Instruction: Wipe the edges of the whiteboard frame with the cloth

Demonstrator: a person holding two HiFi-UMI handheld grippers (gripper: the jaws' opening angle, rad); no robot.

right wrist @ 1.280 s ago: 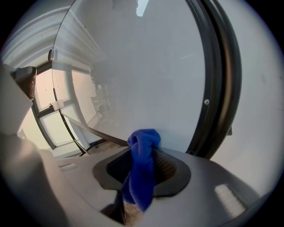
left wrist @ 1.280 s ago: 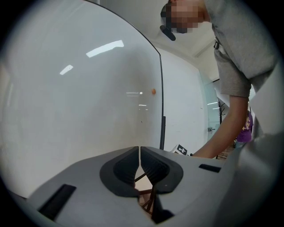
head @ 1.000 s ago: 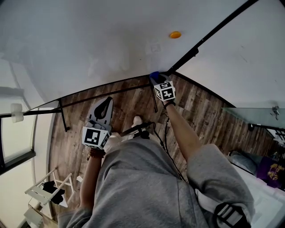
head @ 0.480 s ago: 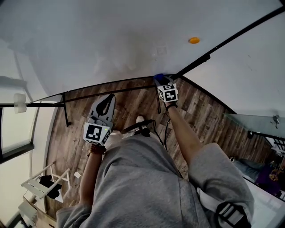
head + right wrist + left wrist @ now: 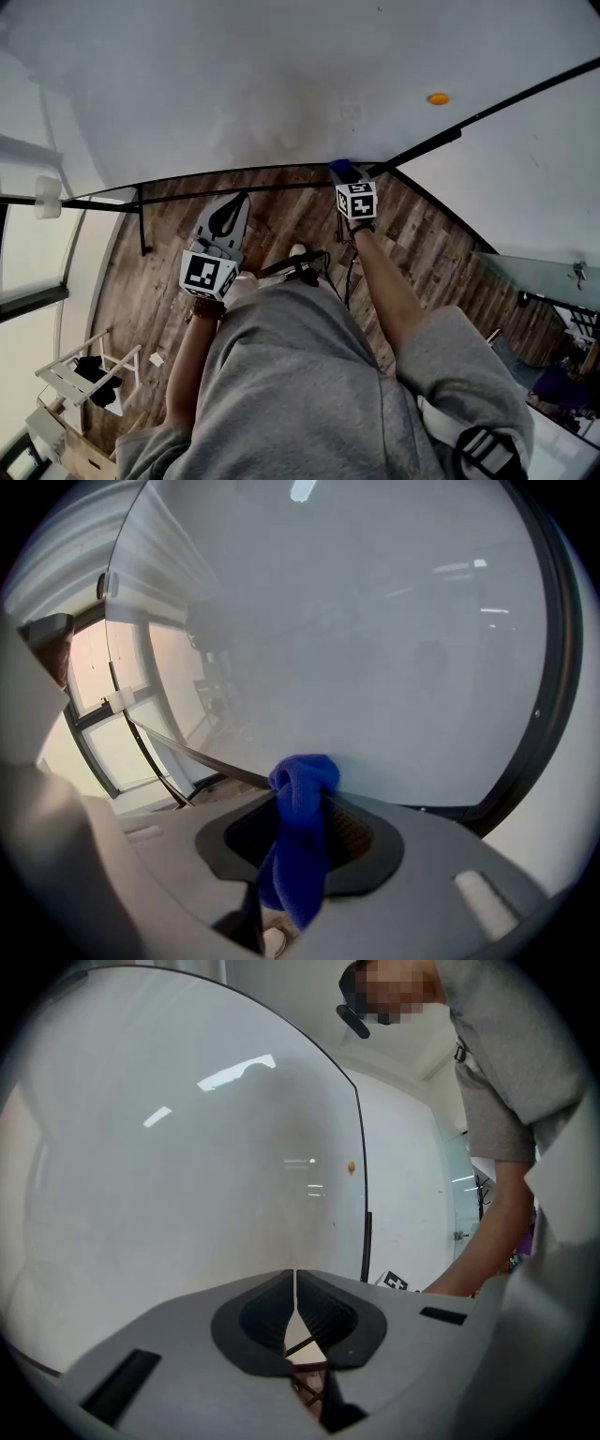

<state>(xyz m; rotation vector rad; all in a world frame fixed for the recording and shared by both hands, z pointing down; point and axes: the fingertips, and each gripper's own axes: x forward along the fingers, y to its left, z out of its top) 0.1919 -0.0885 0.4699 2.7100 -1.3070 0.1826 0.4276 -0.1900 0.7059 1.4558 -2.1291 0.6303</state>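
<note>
A large whiteboard (image 5: 244,84) with a thin black frame (image 5: 244,189) fills the upper head view. My right gripper (image 5: 343,172) is shut on a blue cloth (image 5: 339,169), which presses against the frame's bottom edge near its lower right corner. In the right gripper view the blue cloth (image 5: 300,836) bunches between the jaws and touches the board's lower frame (image 5: 216,766). My left gripper (image 5: 228,220) hangs below the bottom edge, apart from it, shut with nothing in it. Its jaws meet in the left gripper view, left gripper (image 5: 295,1302).
An orange magnet (image 5: 438,98) sticks on the board at the upper right. The board's stand legs (image 5: 142,230) rest on the wooden floor (image 5: 159,300). A white folding rack (image 5: 80,384) stands at the lower left. A glass partition (image 5: 544,277) is at the right.
The head view has shifted, so the board's corner and the magnet sit further right and lower. My right gripper keeps the cloth at the bottom frame edge; the left one stays shut below.
</note>
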